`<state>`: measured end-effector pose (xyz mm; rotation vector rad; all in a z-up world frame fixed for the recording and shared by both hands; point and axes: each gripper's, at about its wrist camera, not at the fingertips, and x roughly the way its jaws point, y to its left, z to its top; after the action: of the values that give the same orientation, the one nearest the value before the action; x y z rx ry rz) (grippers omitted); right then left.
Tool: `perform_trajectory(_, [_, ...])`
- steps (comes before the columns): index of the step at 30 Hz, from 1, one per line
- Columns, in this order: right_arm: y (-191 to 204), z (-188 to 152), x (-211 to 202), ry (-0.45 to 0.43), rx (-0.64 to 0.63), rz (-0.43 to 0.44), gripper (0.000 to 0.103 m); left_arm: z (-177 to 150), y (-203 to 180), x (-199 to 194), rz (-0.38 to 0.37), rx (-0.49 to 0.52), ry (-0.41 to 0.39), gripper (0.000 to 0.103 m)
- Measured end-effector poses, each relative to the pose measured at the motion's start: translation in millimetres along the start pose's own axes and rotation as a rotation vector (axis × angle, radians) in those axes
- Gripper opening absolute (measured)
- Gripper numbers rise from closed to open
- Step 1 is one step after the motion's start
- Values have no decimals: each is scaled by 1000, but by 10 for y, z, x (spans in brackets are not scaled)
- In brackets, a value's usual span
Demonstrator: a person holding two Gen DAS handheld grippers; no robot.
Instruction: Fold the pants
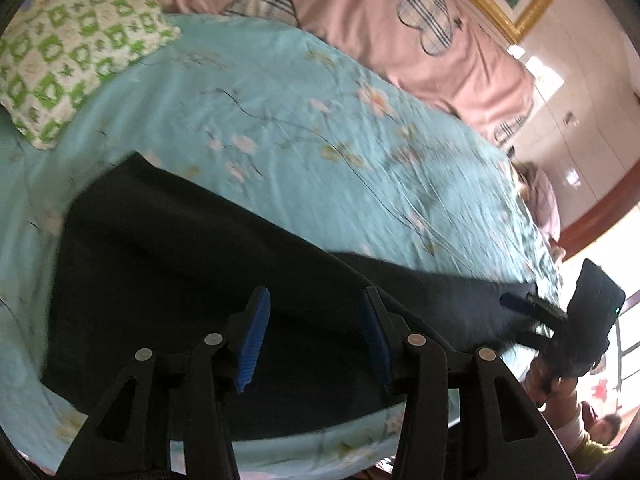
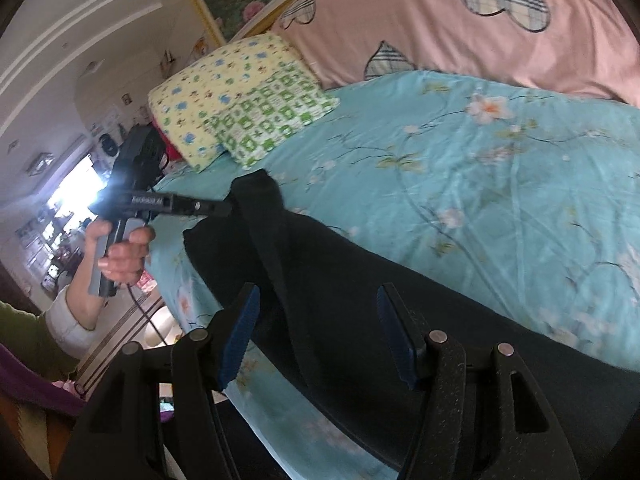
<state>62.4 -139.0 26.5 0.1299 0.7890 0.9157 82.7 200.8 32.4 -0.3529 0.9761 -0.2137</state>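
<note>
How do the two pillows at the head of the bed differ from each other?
The green pillow bears a green and white square pattern; the yellow pillow is pale yellow with small blue and green motifs. The green pillow lies in front, leaning on the yellow pillow, which sits behind it, nearer the bed's edge. The green pillow shows less surface than the yellow one. Both rest on the blue floral bedsheet.

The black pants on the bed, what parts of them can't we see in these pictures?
- Left wrist view: the black pants near end hides behind the left gripper; motion blurs their edges.
- Right wrist view: the right gripper and the bottom edge hide the pants' near part.
- Waistband, pockets: too dark to tell.
</note>
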Motion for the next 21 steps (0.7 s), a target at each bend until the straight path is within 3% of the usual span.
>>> perform_trajectory(3, [38,41,173,28,3,37,62,136,170,-77,21,-3,-14,54])
perform_trajectory(12, [129,187,659,105,10,132,62,604,987,-67,91,-57,10,57])
perform_trajectory(19, [125,322,932,160,31,171,62,973,1428,255,15,-29,121,65])
perform_trajectory(21, [124,350,1000,180,28,171,62,1032,1497,392,25,-17,153,65])
